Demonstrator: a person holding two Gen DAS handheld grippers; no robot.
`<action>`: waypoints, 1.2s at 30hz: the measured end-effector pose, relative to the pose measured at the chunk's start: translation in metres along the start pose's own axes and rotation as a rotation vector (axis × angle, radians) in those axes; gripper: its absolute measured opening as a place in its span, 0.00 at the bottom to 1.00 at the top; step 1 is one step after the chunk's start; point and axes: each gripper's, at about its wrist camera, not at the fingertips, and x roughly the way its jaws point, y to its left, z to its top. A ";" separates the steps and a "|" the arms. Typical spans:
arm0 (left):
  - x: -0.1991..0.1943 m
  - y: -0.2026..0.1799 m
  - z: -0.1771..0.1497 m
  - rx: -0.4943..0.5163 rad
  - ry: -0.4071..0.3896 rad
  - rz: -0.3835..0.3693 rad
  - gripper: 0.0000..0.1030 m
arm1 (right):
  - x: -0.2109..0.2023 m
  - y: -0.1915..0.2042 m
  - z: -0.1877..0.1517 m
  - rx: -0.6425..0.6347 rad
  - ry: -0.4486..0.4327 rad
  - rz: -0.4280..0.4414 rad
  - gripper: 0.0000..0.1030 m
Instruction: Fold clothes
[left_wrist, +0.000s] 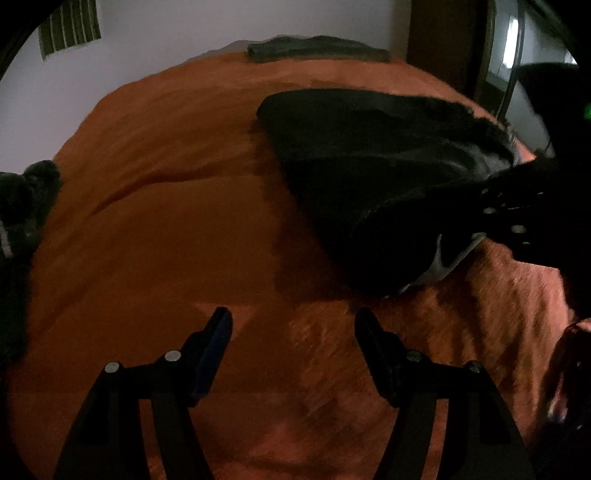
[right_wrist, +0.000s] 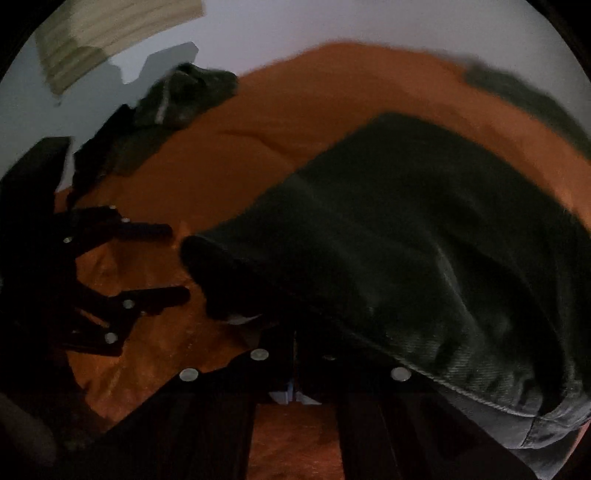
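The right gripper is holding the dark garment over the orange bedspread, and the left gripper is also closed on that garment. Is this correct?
Not quite. The left gripper is open and holds nothing: the left wrist view shows its fingers spread over bare orange bedspread. The rest stands: the right gripper is shut on the dark garment, as the right wrist view shows.

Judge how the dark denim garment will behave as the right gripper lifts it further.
The dark denim garment already sags from the right gripper, so probably floppy. Thick weave and stitched seam suggest fairly heavy. The left gripper is open, so it likely trails.
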 end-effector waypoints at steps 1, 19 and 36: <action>0.002 -0.002 0.002 -0.003 -0.005 -0.014 0.68 | 0.003 0.003 0.000 -0.014 0.003 -0.009 0.00; 0.030 -0.033 0.006 -0.220 -0.070 0.195 0.69 | -0.032 0.006 -0.021 0.058 -0.105 0.041 0.00; 0.044 0.007 0.008 -0.460 0.010 0.011 0.73 | 0.020 0.032 0.008 -0.298 0.000 -0.029 0.04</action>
